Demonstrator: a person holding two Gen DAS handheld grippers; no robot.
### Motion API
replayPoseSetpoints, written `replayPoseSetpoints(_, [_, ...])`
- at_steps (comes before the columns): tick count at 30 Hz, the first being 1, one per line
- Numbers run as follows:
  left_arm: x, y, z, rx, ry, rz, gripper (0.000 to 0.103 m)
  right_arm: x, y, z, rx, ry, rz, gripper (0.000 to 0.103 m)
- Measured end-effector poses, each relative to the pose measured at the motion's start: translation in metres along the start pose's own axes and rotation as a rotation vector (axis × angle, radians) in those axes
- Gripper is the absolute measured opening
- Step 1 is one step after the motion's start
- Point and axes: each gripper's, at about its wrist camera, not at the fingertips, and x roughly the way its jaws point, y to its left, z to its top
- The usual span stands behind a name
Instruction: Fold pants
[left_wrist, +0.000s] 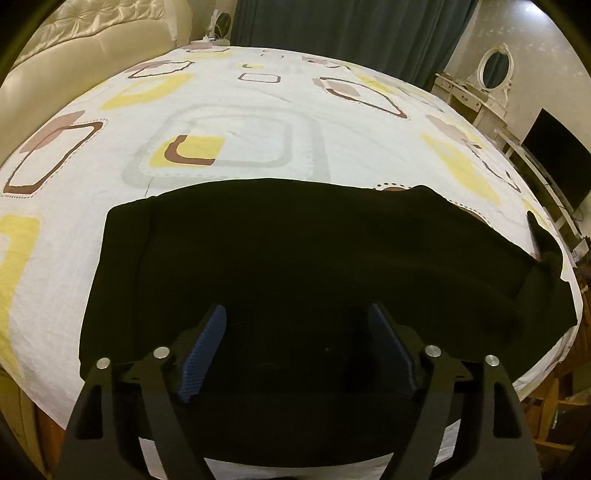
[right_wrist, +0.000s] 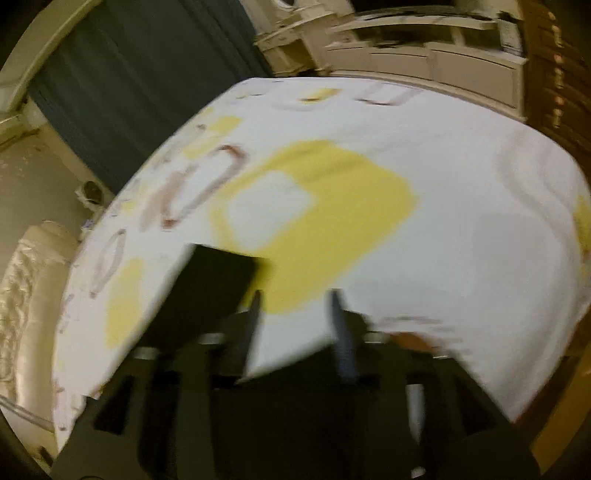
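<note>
Black pants (left_wrist: 295, 258) lie spread across the near side of a bed with a white patterned sheet (left_wrist: 240, 110). My left gripper (left_wrist: 297, 314) is open, its blue-padded fingers (left_wrist: 207, 339) apart just above the dark cloth near the bed's front edge. In the blurred right wrist view, my right gripper (right_wrist: 295, 299) is open over the sheet (right_wrist: 461, 221), with a black end of the pants (right_wrist: 218, 280) just left of its fingers. The right gripper also shows in the left wrist view at the far right end of the pants (left_wrist: 541, 245).
A cream tufted headboard (left_wrist: 74, 40) is at the far left. Dark green curtains (left_wrist: 332, 22) hang behind the bed. A white dresser with an oval mirror (left_wrist: 495, 70) and a dark screen (left_wrist: 554, 158) stand at the right.
</note>
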Motion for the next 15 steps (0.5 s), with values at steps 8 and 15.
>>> replayPoseSetpoints(8, [0.002, -0.005, -0.005, 0.025, -0.009, 0.038, 0.085, 0.133, 0.153, -0.002, -0.212, 0.2, -0.244, 0.055])
replayPoseSetpoints(15, [0.004, -0.002, -0.003, 0.004, -0.003, 0.033, 0.086, 0.177, 0.165, -0.012, -0.227, 0.271, -0.453, 0.052])
